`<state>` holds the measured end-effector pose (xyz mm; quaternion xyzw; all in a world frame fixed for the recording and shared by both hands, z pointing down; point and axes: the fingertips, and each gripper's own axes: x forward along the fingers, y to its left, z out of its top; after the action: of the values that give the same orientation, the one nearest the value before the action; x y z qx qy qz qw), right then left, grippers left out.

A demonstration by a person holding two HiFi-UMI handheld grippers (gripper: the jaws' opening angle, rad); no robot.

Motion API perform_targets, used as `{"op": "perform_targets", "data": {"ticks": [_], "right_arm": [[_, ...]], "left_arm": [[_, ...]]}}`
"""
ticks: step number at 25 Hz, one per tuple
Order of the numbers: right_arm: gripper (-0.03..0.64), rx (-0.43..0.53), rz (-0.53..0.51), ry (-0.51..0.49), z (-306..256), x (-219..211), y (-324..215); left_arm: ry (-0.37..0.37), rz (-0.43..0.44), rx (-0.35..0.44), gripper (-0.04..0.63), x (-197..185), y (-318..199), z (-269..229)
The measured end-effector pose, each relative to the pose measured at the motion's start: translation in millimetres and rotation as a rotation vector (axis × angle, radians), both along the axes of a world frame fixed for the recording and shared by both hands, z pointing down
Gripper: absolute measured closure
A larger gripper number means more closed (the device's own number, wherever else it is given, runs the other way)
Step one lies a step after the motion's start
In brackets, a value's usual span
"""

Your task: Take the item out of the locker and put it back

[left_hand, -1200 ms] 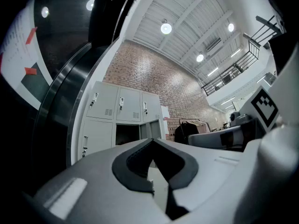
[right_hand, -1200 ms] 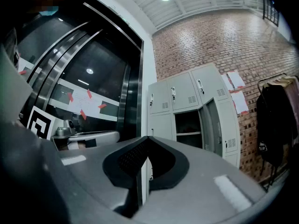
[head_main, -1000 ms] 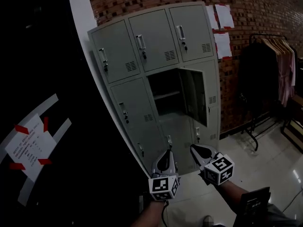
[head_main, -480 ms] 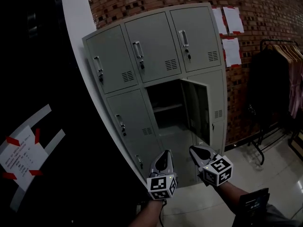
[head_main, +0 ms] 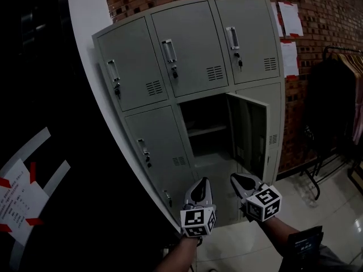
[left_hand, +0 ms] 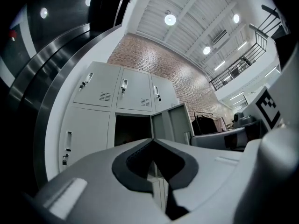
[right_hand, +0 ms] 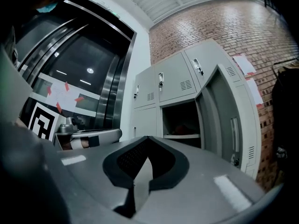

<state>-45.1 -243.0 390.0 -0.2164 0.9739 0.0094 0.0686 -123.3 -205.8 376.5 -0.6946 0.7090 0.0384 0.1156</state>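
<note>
A grey locker bank (head_main: 193,55) stands against the brick wall. One middle compartment (head_main: 207,132) is open, its door (head_main: 249,135) swung out to the right, with a shelf (head_main: 207,130) inside. In the right gripper view a dim dark shape (right_hand: 183,127) lies above that shelf; I cannot make out what it is. My left gripper (head_main: 198,190) and right gripper (head_main: 240,181) hover side by side below the opening, short of the locker. Both are shut with nothing between their tips, as the left gripper (left_hand: 153,140) and right gripper (right_hand: 148,137) show in their own views.
Closed locker doors with handles (head_main: 168,51) surround the open one. A dark wall with taped paper (head_main: 17,200) and a white pillar edge (head_main: 85,50) lie to the left. A clothes rack (head_main: 340,101) stands right, papers (head_main: 290,18) hang on the brick, and tiled floor (head_main: 323,203) lies below.
The locker has grown larger and slid right in the head view as I came nearer. Both grippers stay shut and keep their places low in the frame.
</note>
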Motion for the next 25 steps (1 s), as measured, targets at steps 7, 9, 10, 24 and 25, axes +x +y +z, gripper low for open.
{"op": "perform_targets", "data": {"ticks": [7,9,10,24,25], "right_arm": [[0.621,0.029,0.069,-0.021,-18,-67,-50],[0.621,0.033,0.090,-0.022,-19,-81,-61],[0.621,0.030,0.101,-0.021,-18,-86,-66],[0.623,0.046,0.161,-0.004,-18,-125,-151],[0.623,0.047,0.157,-0.001,-18,-128,-159]], "left_arm": [[-0.026,0.073,0.015,0.598,-63,-56,-15],[-0.024,0.090,0.019,0.598,-79,-69,-18],[-0.023,0.099,0.018,0.598,-85,-75,-18],[-0.012,0.149,0.024,0.598,-122,-158,-18],[-0.014,0.144,0.026,0.598,-125,-166,-18]]}}
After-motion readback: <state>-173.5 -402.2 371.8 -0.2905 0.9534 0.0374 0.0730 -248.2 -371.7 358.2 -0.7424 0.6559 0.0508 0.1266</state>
